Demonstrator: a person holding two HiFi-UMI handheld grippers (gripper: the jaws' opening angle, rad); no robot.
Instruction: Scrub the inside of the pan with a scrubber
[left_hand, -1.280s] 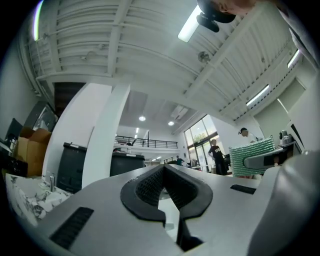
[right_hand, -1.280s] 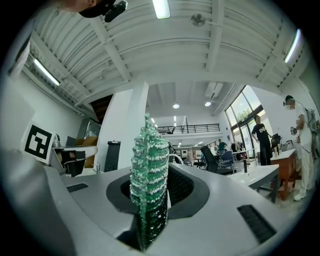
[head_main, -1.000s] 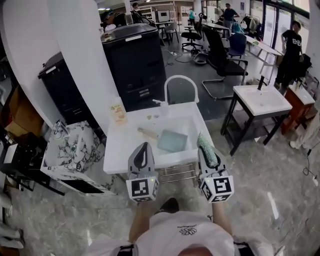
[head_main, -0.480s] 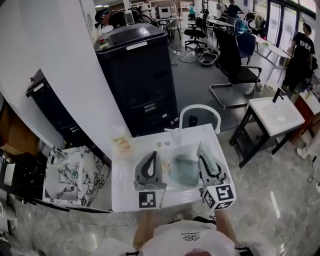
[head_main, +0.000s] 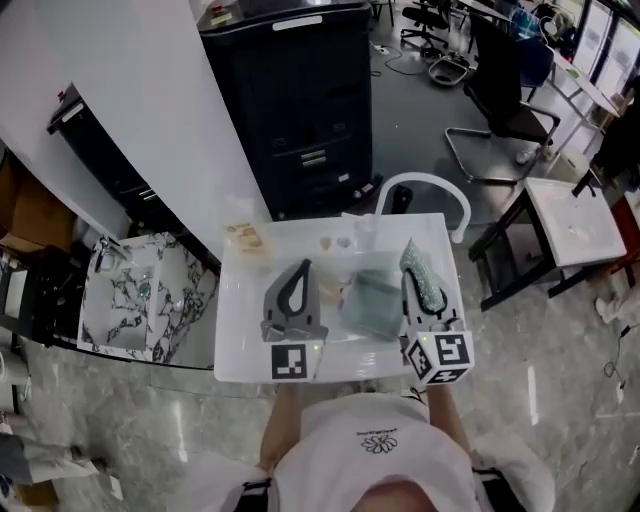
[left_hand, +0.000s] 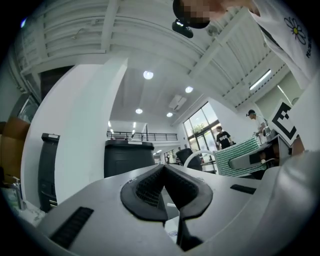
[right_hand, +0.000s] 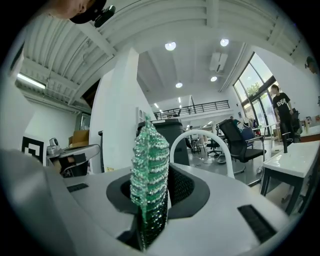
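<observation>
A grey-green square pan (head_main: 370, 305) lies in the basin of the white sink table (head_main: 235, 335). My left gripper (head_main: 299, 270) hangs over the table just left of the pan, shut with nothing between its pads (left_hand: 150, 187). My right gripper (head_main: 416, 285) is over the pan's right edge, shut on a green sparkly scrubber (head_main: 424, 277) that sticks out beyond its jaws. In the right gripper view the scrubber (right_hand: 149, 165) stands upright between the pads. From the left gripper view the scrubber (left_hand: 241, 152) shows at the right. Whether it touches the pan, I cannot tell.
A white arched frame (head_main: 425, 184) rises at the table's back edge, with a small bottle (head_main: 362, 232) and a packet (head_main: 245, 238) beside it. A black cabinet (head_main: 300, 90) stands behind. A marbled box (head_main: 140, 300) is at the left, a second small sink table (head_main: 578, 222) at the right.
The view has come forward over the table. Both grippers have moved from in front of the table's near edge to above it, beside the pan. The scrubber stays in the right gripper.
</observation>
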